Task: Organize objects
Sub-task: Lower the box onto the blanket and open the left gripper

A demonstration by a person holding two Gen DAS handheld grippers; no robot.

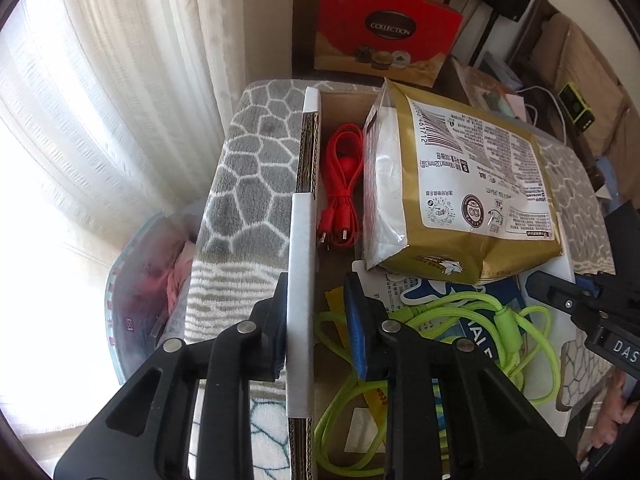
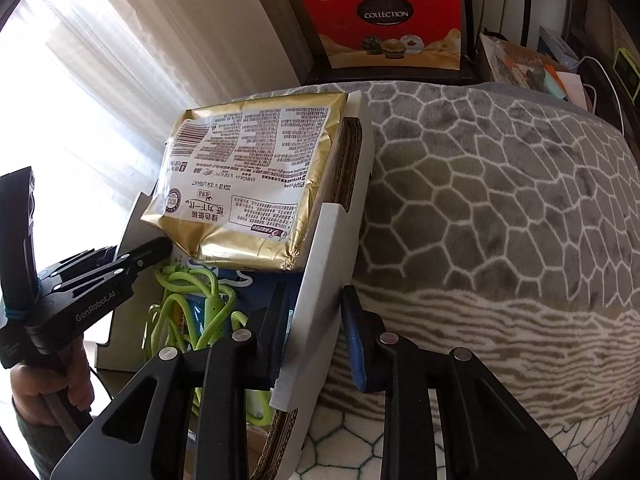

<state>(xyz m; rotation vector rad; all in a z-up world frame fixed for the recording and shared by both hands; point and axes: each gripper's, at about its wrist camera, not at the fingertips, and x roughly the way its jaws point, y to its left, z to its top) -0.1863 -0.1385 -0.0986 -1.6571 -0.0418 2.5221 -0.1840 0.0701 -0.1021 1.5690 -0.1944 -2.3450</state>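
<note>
Both grippers straddled opposite walls of the cardboard box on the fleece blanket. The left gripper and right gripper stood unclenched, one pad each touching white edging. Next, probably: clamp both, lift level. Inside lay a crinkly gold pack and cables.

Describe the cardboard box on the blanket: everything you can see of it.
The cardboard box is an open-topped tray of brown corrugated board, its side walls capped in places with white strips. It sits on a grey patterned blanket. Inside lie a gold packet, a red cable and a green cable over printed packets. The left gripper straddles its left wall and the right gripper its right wall, each with one pad against the white strip and the other pad apart from it.
</note>
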